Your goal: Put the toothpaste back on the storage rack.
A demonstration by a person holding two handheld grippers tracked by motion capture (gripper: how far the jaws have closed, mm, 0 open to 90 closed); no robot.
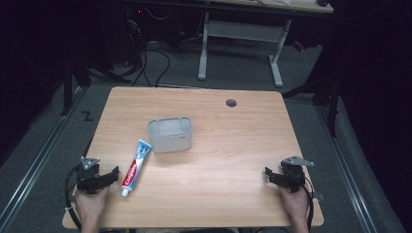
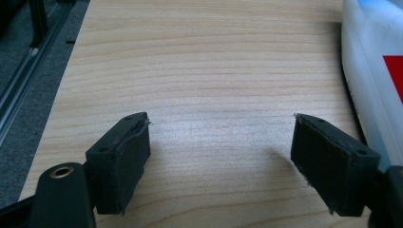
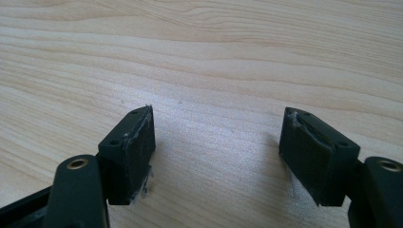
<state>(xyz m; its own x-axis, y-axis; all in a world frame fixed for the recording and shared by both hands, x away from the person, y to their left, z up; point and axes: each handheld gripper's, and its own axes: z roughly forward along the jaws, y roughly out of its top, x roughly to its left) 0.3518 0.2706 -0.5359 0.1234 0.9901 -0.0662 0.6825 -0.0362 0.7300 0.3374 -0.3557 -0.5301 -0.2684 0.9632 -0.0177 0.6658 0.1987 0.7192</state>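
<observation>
A red, white and blue toothpaste tube [image 1: 135,167] lies flat on the wooden table [image 1: 233,145], cap toward the front edge. Just behind its far end stands a translucent grey box [image 1: 170,135] with no lid. My left gripper [image 1: 111,176] rests at the table's front left corner, open, with bare wood between its jaws; the tube [image 2: 375,71] lies close to its right jaw in the left gripper view [image 2: 221,118]. My right gripper [image 1: 268,175] sits at the front right, also open over bare wood [image 3: 218,111].
A round cable hole [image 1: 231,103] is near the table's back edge. Behind the table stand a white desk frame [image 1: 243,34] and loose cables [image 1: 150,58] on grey carpet. A metal rail [image 1: 39,155] runs along the floor at left.
</observation>
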